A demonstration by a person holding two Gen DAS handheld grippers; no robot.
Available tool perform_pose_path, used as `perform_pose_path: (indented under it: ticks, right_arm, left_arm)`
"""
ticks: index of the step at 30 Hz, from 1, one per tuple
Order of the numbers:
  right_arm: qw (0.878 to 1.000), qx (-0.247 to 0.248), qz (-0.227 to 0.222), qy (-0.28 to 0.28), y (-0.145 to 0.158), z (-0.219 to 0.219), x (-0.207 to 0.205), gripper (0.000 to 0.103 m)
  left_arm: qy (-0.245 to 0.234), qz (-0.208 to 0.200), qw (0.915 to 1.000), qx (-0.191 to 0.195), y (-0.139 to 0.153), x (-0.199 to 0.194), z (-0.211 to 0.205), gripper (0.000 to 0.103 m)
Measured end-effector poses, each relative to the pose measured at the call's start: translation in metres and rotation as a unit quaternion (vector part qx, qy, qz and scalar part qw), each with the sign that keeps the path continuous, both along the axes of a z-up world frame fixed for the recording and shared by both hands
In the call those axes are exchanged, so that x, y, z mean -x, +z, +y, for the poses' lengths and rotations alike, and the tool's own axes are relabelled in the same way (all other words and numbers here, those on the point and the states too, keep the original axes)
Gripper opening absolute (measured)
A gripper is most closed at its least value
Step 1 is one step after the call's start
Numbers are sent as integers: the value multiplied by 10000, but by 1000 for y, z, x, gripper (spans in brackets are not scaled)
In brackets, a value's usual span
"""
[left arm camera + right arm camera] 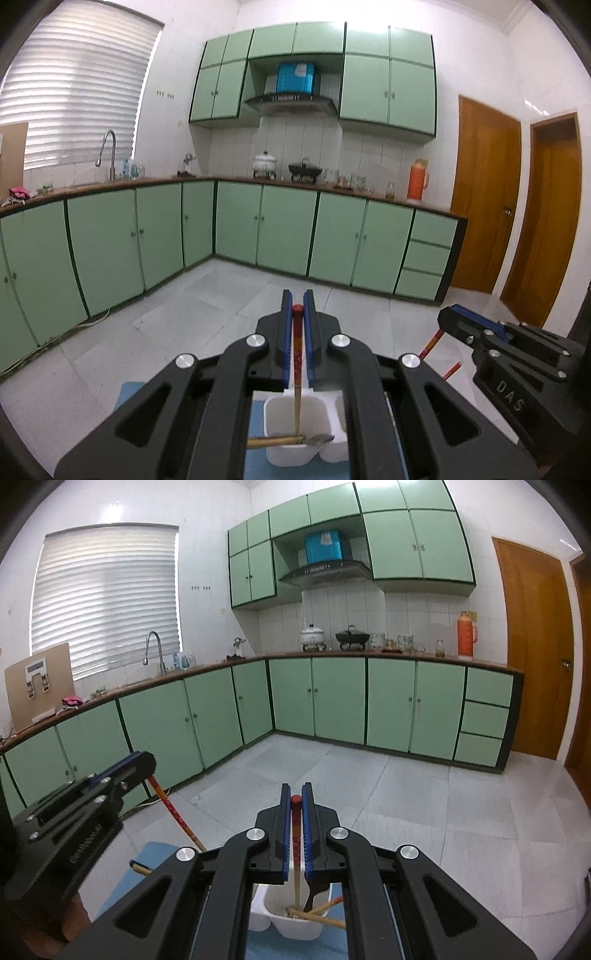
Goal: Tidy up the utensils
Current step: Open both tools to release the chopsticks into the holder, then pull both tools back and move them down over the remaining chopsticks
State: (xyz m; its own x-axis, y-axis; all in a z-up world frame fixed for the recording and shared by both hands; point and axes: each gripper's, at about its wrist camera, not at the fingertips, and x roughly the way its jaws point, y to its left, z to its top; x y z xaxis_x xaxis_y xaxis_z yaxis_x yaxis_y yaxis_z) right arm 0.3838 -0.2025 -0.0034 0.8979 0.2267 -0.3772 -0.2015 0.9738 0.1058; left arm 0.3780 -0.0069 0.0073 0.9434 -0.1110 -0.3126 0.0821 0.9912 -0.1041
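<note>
Kitchen: mint-green base cabinets (284, 229) in an L ahead of the fingers; matching wall cabinets (417, 546); range hood (291, 101); white tiled walls; grey tiled floor (424, 812). Blinded window (107, 594) ahead-left, lit. Wooden doors (487, 195) ahead-right.

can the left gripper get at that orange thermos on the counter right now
Probably not: the left gripper is shut on a chopstick over the white holder, and the thermos stands across the floor.

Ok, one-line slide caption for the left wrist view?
Left gripper shut on a red-topped chopstick, held upright over a white utensil holder, green kitchen cabinets beyond.
</note>
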Motion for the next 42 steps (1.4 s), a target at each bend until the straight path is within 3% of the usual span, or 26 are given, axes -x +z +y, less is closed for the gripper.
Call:
perform_pose_path:
  ticks: [12, 14, 15, 16, 20, 27, 32, 36, 42]
  right_arm:
    - [9995, 70, 299, 51, -29, 6, 3, 6]
    - [9994, 65, 330, 35, -31, 4, 5, 6]
    - [9994, 54, 342, 38, -32, 3, 7, 6]
    - [9994, 34, 346, 32, -33, 2, 8, 10]
    - [9994, -26, 337, -7, -31, -6, 15, 27]
    - [10000, 17, 10, -48, -19, -17, 47, 50]
    - [9997, -33, -204, -146, -18, -23, 78, 76]
    - [9994, -97, -292, -171, -23, -25, 101, 87]
    - [9992, -135, -304, -208, -32, -26, 133, 95]
  left_arm:
    - [41, 603, 9981, -98, -35, -5, 11, 6]
    - [51, 646, 9978, -132, -38, -4, 11, 11]
    - [58, 665, 9977, -133, -39, -2, 13, 24]
    - [66, 658, 9978, -111, -39, 0, 15, 34]
    - [60, 630, 9980, -69, -36, 7, 17, 39]
    - [75, 338, 9994, -29, -21, 33, 26, 59]
    - [91, 86, 9999, -13, -16, 66, 32, 73]
    - [139, -58, 9999, -3, -18, 92, 34, 85]
    - [118, -63, 9999, -76, -28, 125, 37, 88]
